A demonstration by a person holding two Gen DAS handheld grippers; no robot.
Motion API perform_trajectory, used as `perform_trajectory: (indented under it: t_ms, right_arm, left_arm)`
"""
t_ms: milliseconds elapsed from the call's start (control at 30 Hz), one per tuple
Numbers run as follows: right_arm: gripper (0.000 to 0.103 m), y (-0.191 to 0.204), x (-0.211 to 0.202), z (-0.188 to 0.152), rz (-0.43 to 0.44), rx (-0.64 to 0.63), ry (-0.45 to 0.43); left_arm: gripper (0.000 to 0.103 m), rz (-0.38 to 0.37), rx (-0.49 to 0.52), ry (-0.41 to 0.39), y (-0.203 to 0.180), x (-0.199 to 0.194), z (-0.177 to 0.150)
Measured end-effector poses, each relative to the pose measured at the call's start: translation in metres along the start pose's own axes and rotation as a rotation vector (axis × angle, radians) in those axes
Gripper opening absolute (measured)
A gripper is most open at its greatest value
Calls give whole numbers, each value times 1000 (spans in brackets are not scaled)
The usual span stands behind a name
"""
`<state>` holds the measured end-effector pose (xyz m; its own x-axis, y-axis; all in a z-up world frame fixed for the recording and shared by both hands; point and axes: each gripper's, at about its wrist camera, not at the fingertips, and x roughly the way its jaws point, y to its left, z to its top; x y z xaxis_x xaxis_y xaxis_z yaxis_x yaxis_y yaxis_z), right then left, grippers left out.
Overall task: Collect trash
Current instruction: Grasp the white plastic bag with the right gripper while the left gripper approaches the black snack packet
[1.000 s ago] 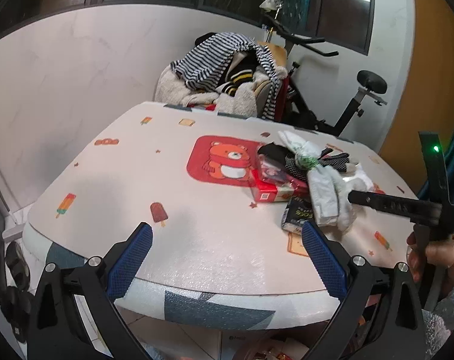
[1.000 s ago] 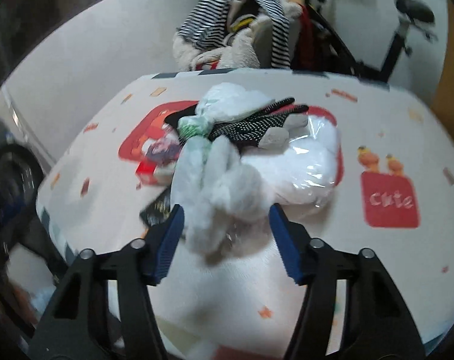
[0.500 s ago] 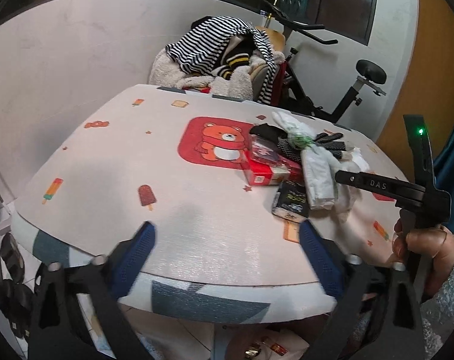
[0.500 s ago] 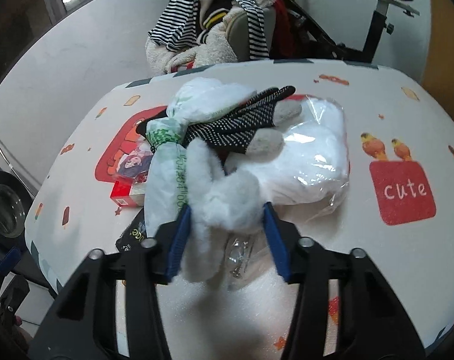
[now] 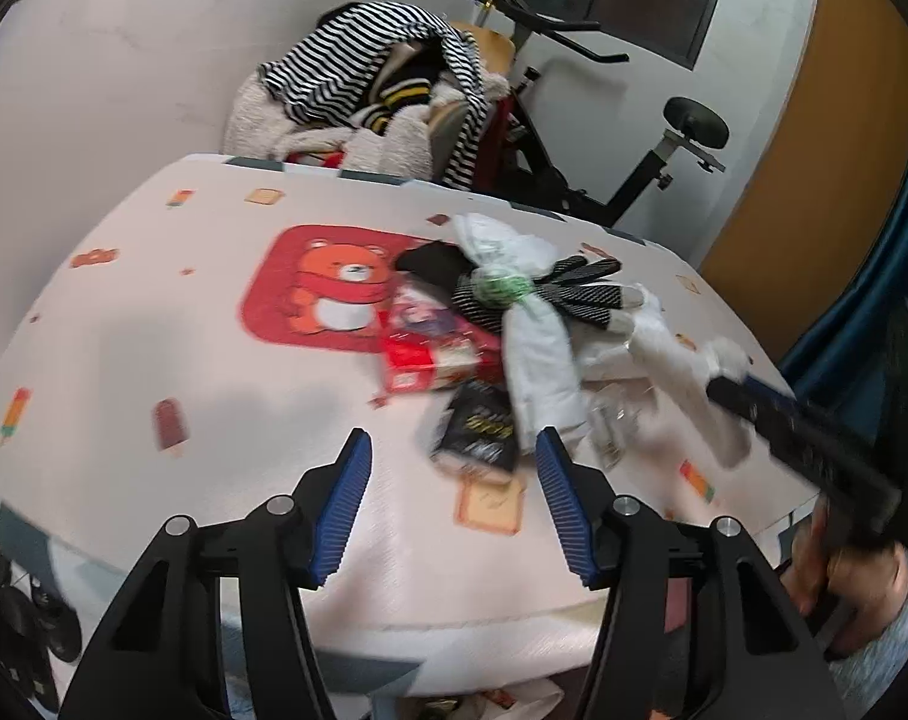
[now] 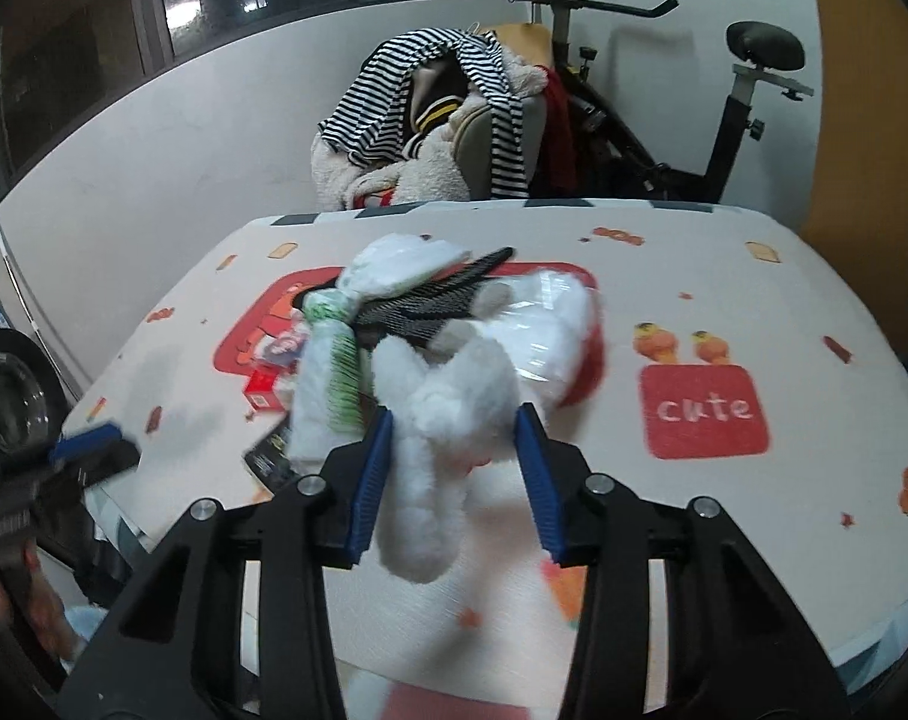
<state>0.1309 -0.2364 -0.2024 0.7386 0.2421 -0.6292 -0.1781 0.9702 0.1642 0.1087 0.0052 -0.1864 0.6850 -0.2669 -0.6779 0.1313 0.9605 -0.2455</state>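
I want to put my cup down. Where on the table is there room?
Bare room lies on the table left of the red bear picture, toward the near edge, and around the red cute square on the right. The trash pile in the middle is crowded.

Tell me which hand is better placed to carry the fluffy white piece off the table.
Right. The right gripper already has the fluffy white piece between its pads, which have just been closing on it. The left gripper, also just closing, has nothing between its fingers and hangs over bare table beside the pile.
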Motion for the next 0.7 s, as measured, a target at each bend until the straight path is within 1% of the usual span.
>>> perform_trajectory:
  t_ms: [100, 267, 400, 500, 567, 600, 633, 700]
  right_arm:
    - [44, -16, -6, -7, -12, 17, 1]
    - [44, -44, -12, -17, -27, 57, 11]
    - [44, -59, -6, -30, -40, 54, 51]
    - [44, -68, 1, -39, -45, 61, 87]
    - [47, -73, 7, -43, -42, 80, 119]
    - [48, -74, 7, -44, -40, 89, 121]
    - [53, -75, 9, -44, -43, 92, 123]
    - [56, -73, 12, -45, -48, 86, 127]
  left_arm:
    - [54, -18, 11, 27, -13, 18, 10]
    - [53, -25, 32, 71, -36, 48, 22]
    - [53, -22, 34, 85, -46, 65, 34]
    - [53, -12, 45, 88, -49, 70, 39]
    - [53, -5, 50, 91, -49, 72, 40]
    - [53, -1, 50, 93, -48, 74, 41]
    - [53, 1, 48, 96, -47, 75, 41]
    - [53, 6, 41, 101, -44, 77, 40]
